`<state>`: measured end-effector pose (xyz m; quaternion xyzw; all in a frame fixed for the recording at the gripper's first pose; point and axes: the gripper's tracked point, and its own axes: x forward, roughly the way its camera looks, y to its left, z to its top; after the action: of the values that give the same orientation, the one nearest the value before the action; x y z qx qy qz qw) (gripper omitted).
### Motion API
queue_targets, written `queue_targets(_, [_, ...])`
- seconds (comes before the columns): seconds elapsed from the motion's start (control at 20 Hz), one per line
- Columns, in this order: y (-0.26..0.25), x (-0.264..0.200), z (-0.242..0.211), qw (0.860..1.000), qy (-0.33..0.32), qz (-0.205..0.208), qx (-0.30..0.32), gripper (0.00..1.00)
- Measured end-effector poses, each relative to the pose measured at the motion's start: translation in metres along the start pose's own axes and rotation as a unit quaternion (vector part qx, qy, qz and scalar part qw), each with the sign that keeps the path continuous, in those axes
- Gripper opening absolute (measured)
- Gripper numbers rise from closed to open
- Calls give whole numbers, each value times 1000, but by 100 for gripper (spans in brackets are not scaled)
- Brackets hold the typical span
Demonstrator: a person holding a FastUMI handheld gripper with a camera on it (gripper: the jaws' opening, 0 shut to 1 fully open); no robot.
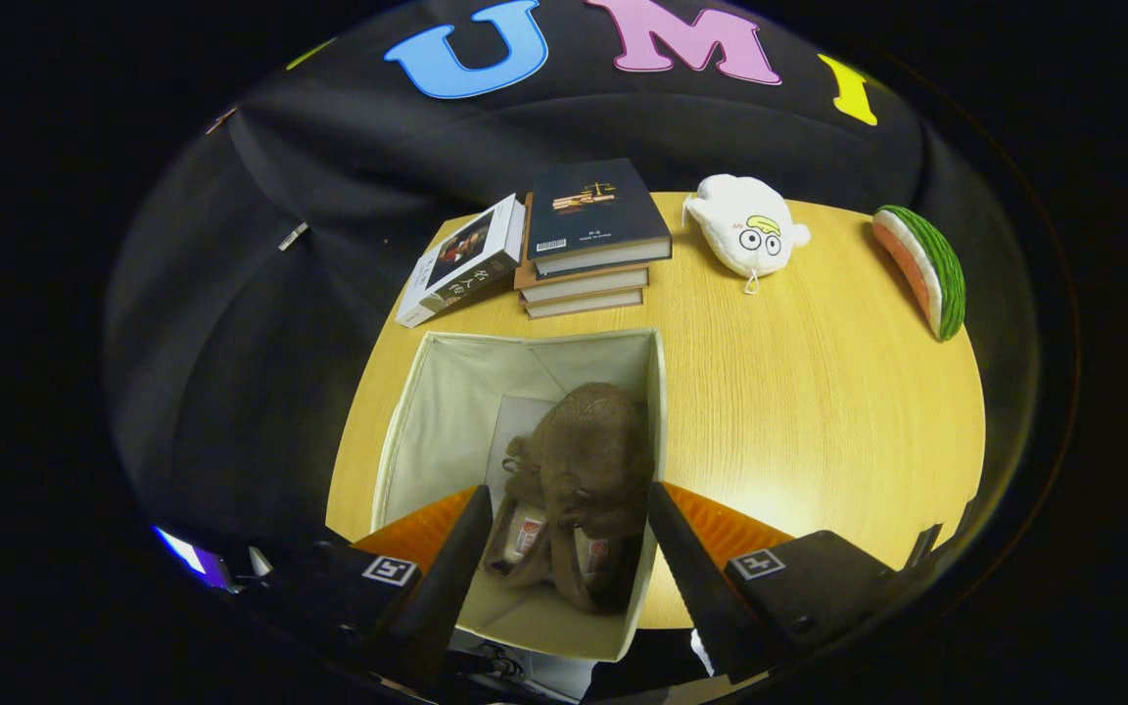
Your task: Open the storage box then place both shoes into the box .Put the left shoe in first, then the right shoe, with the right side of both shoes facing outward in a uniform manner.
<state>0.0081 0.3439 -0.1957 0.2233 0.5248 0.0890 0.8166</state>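
An open cream fabric storage box (427, 411) stands on the wooden table, directly under and ahead of my fingers. Inside it lie brown shoes (579, 460) with laces, packed against the box's right wall; their insoles show near my fingertips. I cannot tell the two shoes apart clearly. My gripper (569, 514) hovers above the box's near part with its fingers spread wide, one over the left half of the box, the other over the right wall. Nothing is held between them.
Beyond the box sits a stack of books (593, 240) with another book (461, 259) leaning at its left. A white plush toy (745, 230) and a watermelon-slice toy (921, 269) lie further right. Bare wooden tabletop (819, 411) stretches right of the box.
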Motion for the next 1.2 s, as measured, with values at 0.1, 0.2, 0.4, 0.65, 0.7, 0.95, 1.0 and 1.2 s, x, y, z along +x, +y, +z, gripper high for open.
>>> queue_targets(0.1, [-3,-4,8,1000,-21,2,-8,99])
queue_targets(0.2, [-13,-5,16,998,-46,-5,-34,99])
queue_targets(0.4, [-32,-11,33,994,-94,-13,-59,99])
queue_targets(0.65, [-74,-33,72,982,-175,-27,-70,99])
queue_targets(0.7, [-83,-39,78,979,-187,-31,-70,99])
queue_targets(0.95, [-139,-82,115,956,-268,-68,-97,99])
queue_targets(1.0, [-148,-92,123,950,-287,-74,-99,99])
queue_targets(1.2, [-176,-150,147,920,-361,-98,-114,99])
